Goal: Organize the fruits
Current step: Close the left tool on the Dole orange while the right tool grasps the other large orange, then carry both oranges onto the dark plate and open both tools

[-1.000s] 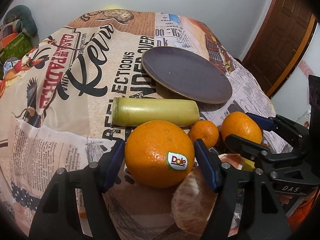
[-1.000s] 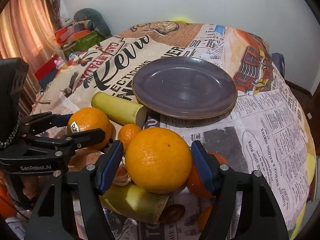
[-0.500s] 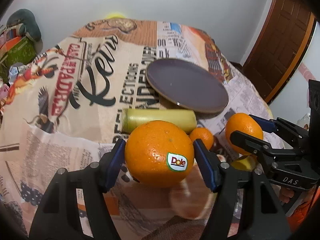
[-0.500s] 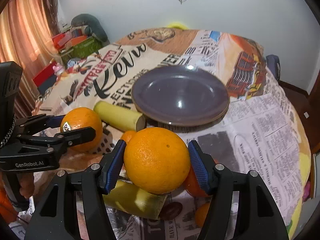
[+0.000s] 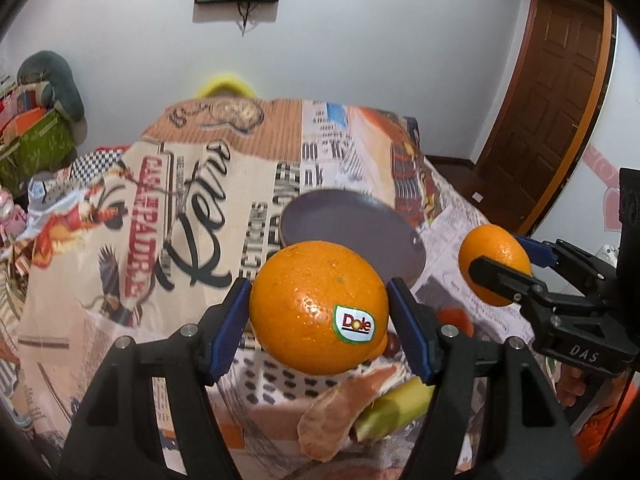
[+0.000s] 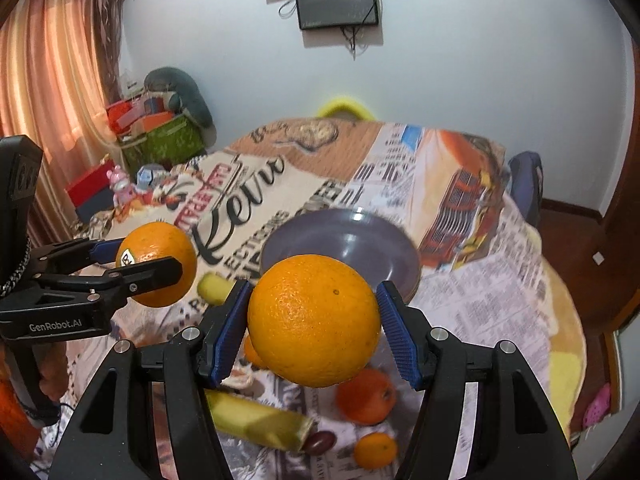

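Spread across the tabletop (image 6: 500, 264), a printed newspaper-pattern cloth (image 5: 168, 216), with a purple plate (image 6: 360, 248) lying near the middle, nothing visible on it. Held up above the cloth, the left tongs (image 5: 318, 312), clamped on a big orange with a Dole sticker (image 5: 312, 304), blue pads pressed against both of its sides. Likewise lifted above the cloth, the right tongs (image 6: 314, 320), squeezed on a second orange (image 6: 312, 320) of about the same size, seen from the left camera off to the right of the plate. Down on the cloth below the tongs, a long pale yellow-green stalk piece (image 6: 256, 420), another such piece (image 6: 214, 288) near the plate's left edge, and a peeled fruit segment (image 5: 340, 412) lying against the first. Close by, a reddish-orange tangerine (image 6: 366, 396), then a smaller tangerine (image 6: 376, 450) nearer the tabletop's edge, and smallest, a dark plum-coloured fruit (image 6: 318, 442) touching the end of the stalk piece.
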`<state>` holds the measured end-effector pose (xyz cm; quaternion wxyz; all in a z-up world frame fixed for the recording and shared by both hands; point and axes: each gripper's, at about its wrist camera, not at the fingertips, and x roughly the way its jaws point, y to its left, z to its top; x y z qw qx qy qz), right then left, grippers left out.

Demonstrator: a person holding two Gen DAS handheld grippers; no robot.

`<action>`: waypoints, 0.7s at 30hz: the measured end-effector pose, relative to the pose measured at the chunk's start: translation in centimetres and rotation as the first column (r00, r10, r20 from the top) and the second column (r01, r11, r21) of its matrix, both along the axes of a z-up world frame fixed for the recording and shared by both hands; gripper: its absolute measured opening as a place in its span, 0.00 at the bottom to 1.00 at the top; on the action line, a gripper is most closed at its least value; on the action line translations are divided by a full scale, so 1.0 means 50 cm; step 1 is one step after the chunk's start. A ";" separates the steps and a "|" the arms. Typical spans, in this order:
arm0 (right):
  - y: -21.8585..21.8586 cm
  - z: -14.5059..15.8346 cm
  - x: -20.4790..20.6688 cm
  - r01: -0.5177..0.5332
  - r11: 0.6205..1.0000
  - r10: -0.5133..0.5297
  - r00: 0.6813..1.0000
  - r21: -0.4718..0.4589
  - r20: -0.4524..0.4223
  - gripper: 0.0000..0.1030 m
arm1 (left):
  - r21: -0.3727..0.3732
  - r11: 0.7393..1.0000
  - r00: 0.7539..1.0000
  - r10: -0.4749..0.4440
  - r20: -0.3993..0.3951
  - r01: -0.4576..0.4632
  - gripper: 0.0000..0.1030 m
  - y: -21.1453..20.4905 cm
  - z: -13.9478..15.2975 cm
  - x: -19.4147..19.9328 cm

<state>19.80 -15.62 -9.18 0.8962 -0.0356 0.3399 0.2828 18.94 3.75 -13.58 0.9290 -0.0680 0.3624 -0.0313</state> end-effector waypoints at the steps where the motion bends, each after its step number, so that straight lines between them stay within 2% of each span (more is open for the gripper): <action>1: -0.002 0.006 0.003 0.006 1.000 -0.006 1.000 0.002 0.009 0.59 | 0.004 1.000 1.000 0.001 0.010 -0.001 0.66 0.000 0.008 0.004; 11: -0.023 0.056 0.058 0.068 0.997 -0.070 0.994 0.025 0.089 0.59 | 0.028 1.000 0.999 -0.008 0.049 0.007 0.66 -0.002 0.053 0.069; 21: -0.016 0.042 0.142 0.101 0.995 -0.098 0.990 -0.021 0.100 0.58 | 0.057 0.998 0.999 -0.013 0.042 0.010 0.66 0.004 0.052 0.159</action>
